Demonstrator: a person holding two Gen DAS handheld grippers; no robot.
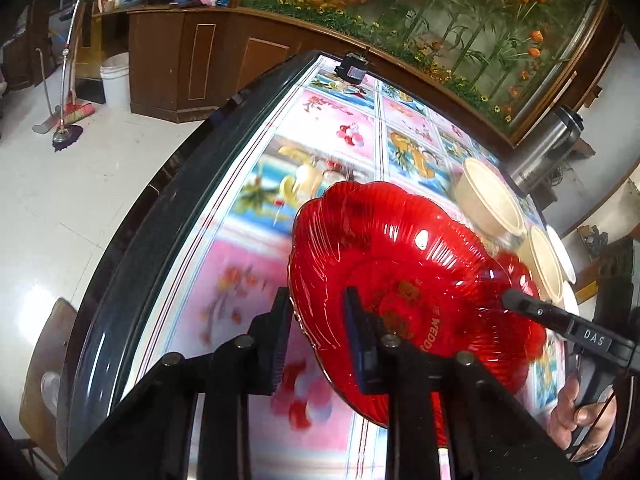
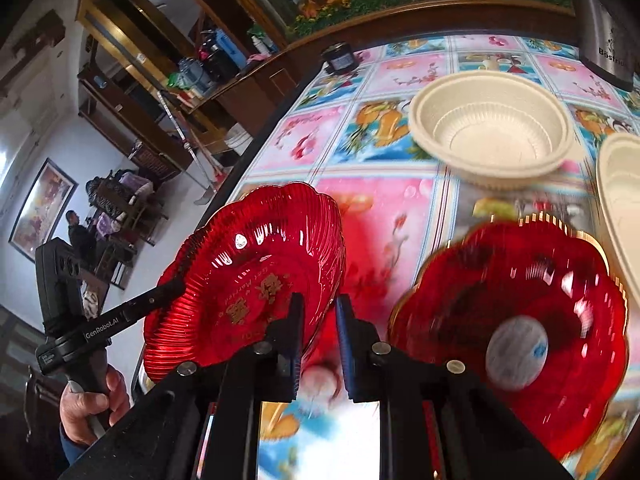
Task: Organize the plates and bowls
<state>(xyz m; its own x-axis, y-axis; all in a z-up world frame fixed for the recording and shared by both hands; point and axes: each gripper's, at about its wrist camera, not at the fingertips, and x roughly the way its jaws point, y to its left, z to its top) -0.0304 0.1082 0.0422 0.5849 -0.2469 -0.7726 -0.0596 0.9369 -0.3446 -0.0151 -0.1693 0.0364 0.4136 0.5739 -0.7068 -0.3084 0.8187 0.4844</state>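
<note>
Left gripper [image 1: 316, 344] and right gripper [image 2: 318, 344] are both clamped on opposite rims of one red plate [image 1: 400, 264], tilted off the table [image 1: 240, 240], while a second red plate [image 2: 512, 332] and white bowls [image 2: 488, 132] ahead sit unstacked, so sorting has barely begun.

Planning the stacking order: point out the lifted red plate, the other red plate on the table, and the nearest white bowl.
lifted red plate [image 2: 248, 276]: right wrist view, on its ribbed inner face.
second red plate [image 2: 560, 276]: right wrist view, on its inner face.
white bowl [image 2: 490, 136]: right wrist view, on its inside wall.
</note>
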